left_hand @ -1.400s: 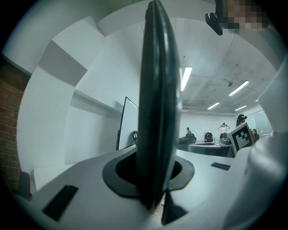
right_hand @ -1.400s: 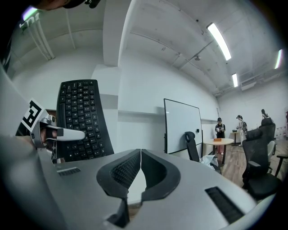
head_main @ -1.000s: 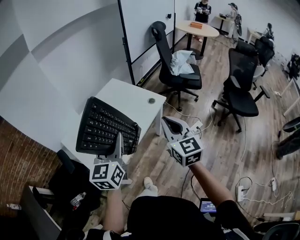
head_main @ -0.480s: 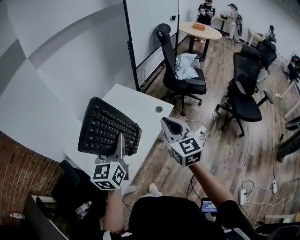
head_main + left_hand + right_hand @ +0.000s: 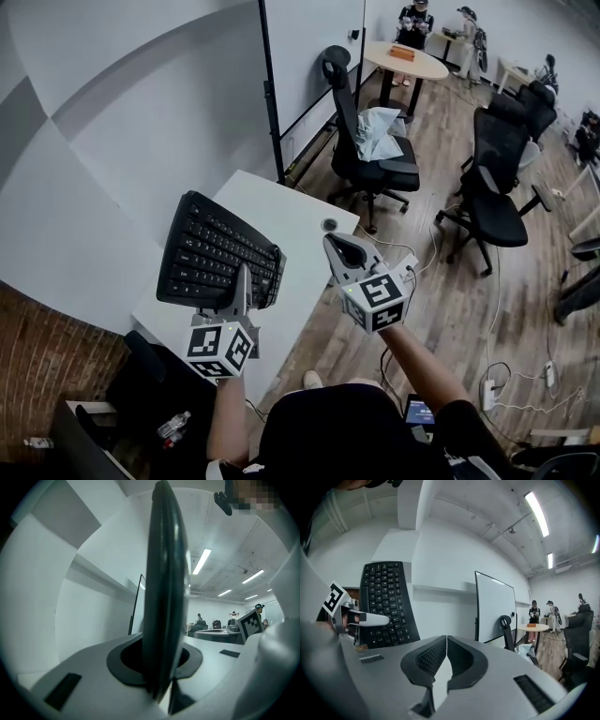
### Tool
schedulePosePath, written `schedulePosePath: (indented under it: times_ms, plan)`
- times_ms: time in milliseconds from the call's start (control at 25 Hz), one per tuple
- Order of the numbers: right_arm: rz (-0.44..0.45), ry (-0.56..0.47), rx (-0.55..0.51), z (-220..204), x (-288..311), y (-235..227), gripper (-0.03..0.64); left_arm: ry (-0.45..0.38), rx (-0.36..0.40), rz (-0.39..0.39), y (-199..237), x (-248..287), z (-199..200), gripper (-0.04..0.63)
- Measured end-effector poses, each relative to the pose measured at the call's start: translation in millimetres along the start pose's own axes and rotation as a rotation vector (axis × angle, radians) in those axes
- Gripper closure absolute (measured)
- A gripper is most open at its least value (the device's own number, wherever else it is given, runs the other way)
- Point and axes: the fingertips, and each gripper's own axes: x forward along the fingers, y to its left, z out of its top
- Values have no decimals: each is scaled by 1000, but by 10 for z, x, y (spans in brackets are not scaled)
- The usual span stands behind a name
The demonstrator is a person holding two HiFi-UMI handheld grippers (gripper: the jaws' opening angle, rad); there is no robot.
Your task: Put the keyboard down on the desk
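My left gripper [image 5: 242,283] is shut on the near edge of a black curved keyboard [image 5: 219,251] and holds it in the air above the left part of the white desk [image 5: 298,246]. The left gripper view shows the keyboard [image 5: 162,583] edge-on, clamped between the jaws of the left gripper [image 5: 161,670]. To the right of it, over the desk's right edge, hangs my right gripper [image 5: 343,251], shut and holding nothing. In the right gripper view the jaws of the right gripper [image 5: 446,645] meet, and the keyboard [image 5: 387,603] shows at the left, keys facing the camera.
A round cable hole [image 5: 329,225] sits near the desk's far right corner. A whiteboard on a stand [image 5: 272,89] is behind the desk. Black office chairs [image 5: 371,141] [image 5: 497,183] stand on the wood floor, cables [image 5: 487,375] trail there, and a brick wall [image 5: 37,366] is at lower left.
The desk and its cable hole have slid nearer and lower in the head view as the person stepped forward. Both grippers keep their poses, and the keyboard stays in the left one.
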Motion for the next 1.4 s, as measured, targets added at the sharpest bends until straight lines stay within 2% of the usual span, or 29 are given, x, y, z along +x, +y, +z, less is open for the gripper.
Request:
schedulePosePath:
  times_ms: [320,760,1000,1400]
  plan:
    - [14,16,0,-146,202,60,575,5,-17,11,173,76,-130,508]
    - [57,52,8,-336,657,-159,575,22,-45,57,348,453,-271,508]
    - [106,82,8,-396,1049,-440,575,35,-70,100,443,879,-312,508]
    - [169,147,19,-657,1557,-641,575,49,-109,148,642,1333,-537,508]
